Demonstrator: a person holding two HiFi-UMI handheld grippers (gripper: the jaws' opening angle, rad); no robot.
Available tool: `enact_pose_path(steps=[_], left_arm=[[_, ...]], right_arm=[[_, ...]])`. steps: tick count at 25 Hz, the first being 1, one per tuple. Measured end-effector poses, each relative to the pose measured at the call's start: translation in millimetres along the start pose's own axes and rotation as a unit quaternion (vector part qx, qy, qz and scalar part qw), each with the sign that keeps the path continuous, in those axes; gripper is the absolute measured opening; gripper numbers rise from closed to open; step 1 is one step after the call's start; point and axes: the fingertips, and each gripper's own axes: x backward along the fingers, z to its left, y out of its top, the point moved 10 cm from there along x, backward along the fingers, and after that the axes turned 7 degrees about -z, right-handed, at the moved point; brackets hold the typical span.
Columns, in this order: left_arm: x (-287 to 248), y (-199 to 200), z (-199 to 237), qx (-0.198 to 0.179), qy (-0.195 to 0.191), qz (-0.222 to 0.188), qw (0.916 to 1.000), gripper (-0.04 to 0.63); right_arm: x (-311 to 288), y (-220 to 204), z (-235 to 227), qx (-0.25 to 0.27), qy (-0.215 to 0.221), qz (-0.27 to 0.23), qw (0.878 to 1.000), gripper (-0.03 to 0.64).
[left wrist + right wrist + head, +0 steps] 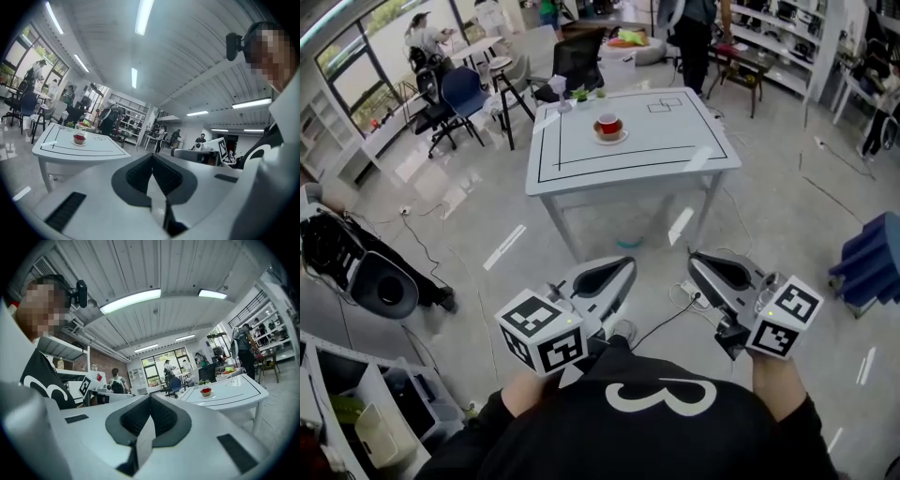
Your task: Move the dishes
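Left gripper view: how is the left claw seen?

Its jaws are seen pressed together, pad against pad, and nothing is held between them.

And the right claw?

The same is shown in the right gripper view: the jaws are closed and nothing is gripped. In the head view both claws are held out roughly level in front of the person, side by side but apart, over the grey floor.

Where are the dishes found?

A red cup is seen standing on a white saucer, and both are set on the white table, well ahead of the two claws. They are placed towards the far side, inside the black line drawn round the top.

Is anything else noted beyond the table?

Two small green things are seen at its far edge, too small to be told apart. A blue chair and a stool are placed to the far left.
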Motion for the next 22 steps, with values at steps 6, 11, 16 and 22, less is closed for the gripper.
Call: enact_pose_path(steps=[6, 11, 16, 22], left_arm=[[-2.1, 2.8, -14.1, -0.011, 0.004, 0.004, 0.9999, 0.003], [-8.2, 2.3, -18.0, -0.019, 0.014, 0.01, 0.9997, 0.003], [-9.5, -1.0, -19.5, -0.02, 0.021, 0.018, 0.9994, 0.003], [-12.2, 2.8, 5.4, -0.016, 0.036, 0.014, 0.9991, 0.003]], right_arm=[[12.3, 3.3, -0.7, 0.019, -0.013, 0.007, 1.0, 0.011], [19.7, 7.7, -7.6, 0.02, -0.016, 0.001, 1.0, 0.105], [25.2, 12.0, -16.5, 0.023, -0.037, -0.007, 0.999, 0.227], [8.7, 10.3, -35.2, 0.027, -0.043, -0.004, 0.999, 0.285]])
